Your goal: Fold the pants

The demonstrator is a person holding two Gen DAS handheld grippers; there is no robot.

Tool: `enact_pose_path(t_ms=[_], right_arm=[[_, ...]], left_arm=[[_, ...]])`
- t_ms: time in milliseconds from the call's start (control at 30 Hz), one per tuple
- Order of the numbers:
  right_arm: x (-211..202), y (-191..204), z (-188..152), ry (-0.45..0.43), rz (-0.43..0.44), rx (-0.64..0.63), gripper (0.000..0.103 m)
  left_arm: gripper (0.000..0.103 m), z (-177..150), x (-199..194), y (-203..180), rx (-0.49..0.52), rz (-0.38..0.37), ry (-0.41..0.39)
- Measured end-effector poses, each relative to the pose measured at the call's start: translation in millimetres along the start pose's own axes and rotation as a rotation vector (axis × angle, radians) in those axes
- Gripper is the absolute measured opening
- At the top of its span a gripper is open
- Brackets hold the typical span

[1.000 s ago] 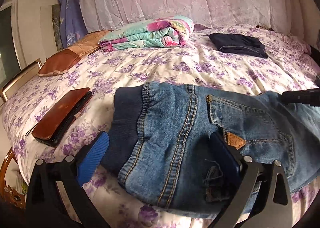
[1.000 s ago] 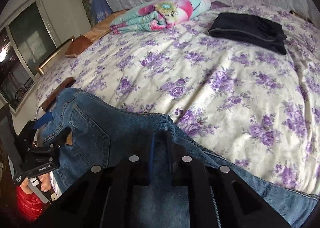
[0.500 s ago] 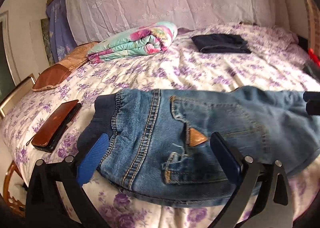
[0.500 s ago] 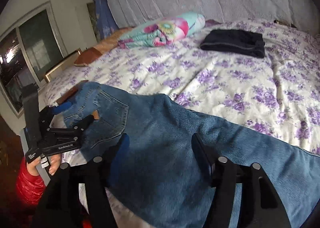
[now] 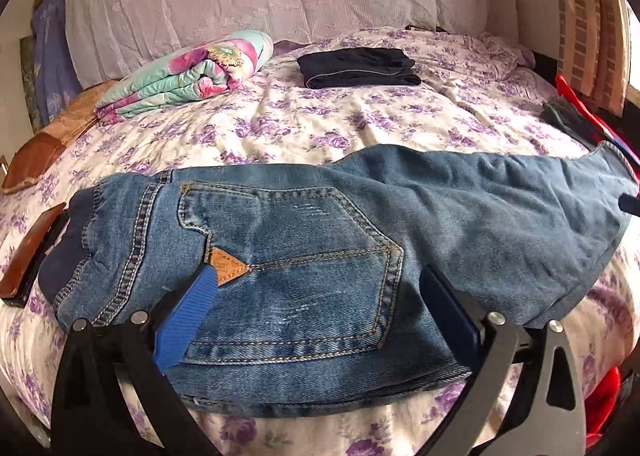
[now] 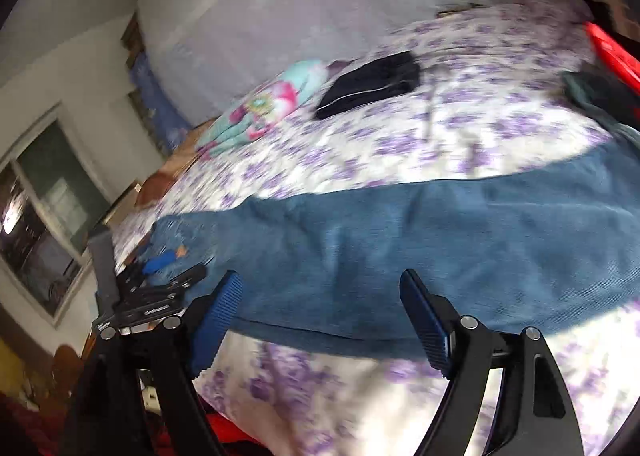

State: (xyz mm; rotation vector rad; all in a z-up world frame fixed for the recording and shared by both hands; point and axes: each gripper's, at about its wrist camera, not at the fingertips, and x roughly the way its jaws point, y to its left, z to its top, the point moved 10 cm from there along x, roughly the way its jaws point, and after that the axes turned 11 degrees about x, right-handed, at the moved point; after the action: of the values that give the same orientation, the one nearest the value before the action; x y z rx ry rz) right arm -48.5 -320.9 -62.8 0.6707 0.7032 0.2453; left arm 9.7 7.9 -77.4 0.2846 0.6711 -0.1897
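Observation:
Blue jeans (image 5: 320, 240) lie flat across the near edge of the bed, back pocket up, dark waistband at the left, legs running right. My left gripper (image 5: 316, 296) is open, its blue pads (image 5: 188, 316) over the seat of the jeans, holding nothing. My right gripper (image 6: 320, 316) is open and empty above the near edge of the jeans' leg (image 6: 400, 248); that view is blurred. The left gripper also shows in the right wrist view (image 6: 160, 272) at the waist end.
The bed (image 5: 320, 127) has a purple-flowered sheet. A folded dark garment (image 5: 356, 67) and a rolled floral quilt (image 5: 188, 75) lie at the back. A brown wallet (image 5: 28, 256) lies left of the waistband. Red items (image 5: 576, 99) sit at the right edge.
The right gripper opened and let go of the jeans' leg, then pulled back. The jeans were drawn out flat to the right. Both grippers now stand open over them.

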Motion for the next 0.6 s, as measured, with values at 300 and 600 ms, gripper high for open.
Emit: enact_pose_path(t_ms=[300, 600], right_arm=[[-42, -132, 22, -0.037, 0.022, 0.549, 0.082], [-28, -155, 54, -0.176, 0.002, 0.623, 0.081]], left_arm=[[0.099, 21, 15, -59, 0.062, -0.127, -0.029], [0.098, 14, 14, -56, 0.037, -0.149, -0.062]])
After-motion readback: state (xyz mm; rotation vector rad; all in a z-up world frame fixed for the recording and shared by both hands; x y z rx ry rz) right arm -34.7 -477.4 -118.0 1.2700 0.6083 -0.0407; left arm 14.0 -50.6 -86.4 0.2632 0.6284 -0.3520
